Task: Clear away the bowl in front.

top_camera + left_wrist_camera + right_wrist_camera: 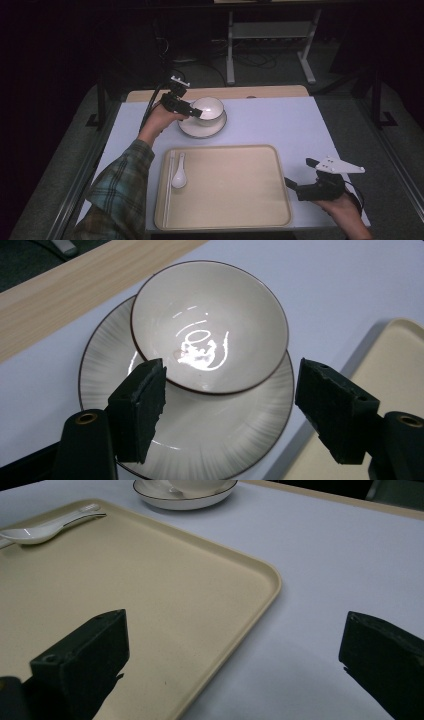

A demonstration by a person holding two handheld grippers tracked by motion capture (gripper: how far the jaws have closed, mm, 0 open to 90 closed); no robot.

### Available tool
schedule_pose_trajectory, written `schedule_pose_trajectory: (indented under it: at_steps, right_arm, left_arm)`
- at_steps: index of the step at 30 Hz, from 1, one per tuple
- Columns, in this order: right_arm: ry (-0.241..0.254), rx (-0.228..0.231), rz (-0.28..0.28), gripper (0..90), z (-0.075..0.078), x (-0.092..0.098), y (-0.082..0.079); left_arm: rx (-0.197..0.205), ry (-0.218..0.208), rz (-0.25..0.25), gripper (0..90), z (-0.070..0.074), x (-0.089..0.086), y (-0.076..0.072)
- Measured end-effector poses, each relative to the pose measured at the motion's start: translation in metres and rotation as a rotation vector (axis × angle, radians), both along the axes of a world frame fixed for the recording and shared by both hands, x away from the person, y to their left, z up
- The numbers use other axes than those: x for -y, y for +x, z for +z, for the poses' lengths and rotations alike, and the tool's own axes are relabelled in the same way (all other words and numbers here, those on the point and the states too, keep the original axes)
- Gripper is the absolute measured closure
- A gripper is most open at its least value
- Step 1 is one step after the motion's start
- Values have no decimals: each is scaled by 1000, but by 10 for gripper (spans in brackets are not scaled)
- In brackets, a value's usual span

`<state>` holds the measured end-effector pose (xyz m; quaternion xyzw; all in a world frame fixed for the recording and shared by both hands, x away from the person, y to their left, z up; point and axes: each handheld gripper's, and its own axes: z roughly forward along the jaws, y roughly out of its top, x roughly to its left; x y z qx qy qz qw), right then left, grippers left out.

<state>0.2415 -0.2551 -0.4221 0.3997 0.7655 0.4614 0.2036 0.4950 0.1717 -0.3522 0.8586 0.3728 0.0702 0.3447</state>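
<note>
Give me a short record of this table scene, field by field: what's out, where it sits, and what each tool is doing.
bowl: empty, sits on plate
plate: on white table, beyond tray
tray: beige, near edge
spoon: white, at tray's left side
left tool: open, jaws at bowl's near rim, not gripping
right tool: open, holding nothing, over tray's right edge

A beige tray (235, 200) lies on the near part of the white table (280, 120). In the tray, near its left edge, a white spoon (179, 172) lies with its bowl towards the person. Just beside the spoon, along the rim, lies a pair of pale chopsticks (170, 187). Behind the table stands a grey metal frame (270, 40) on the dark floor.
</note>
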Motion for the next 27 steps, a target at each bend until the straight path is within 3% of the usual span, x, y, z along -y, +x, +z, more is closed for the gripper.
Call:
schedule_pose_trajectory:
  at_steps: [7, 15, 27]
  right_arm:
    - [5, -1, 0, 0, 0, 1, 0]
    - [10, 2, -3, 0, 0, 1, -1]
    - [15, 1, 1, 0, 0, 1, -1]
  left_arm:
    - [-3, 34, 47, 284, -6, 7, 18]
    - [-40, 64, 112, 298, -20, 11, 38]
    - [-118, 107, 168, 365, -49, 15, 54]
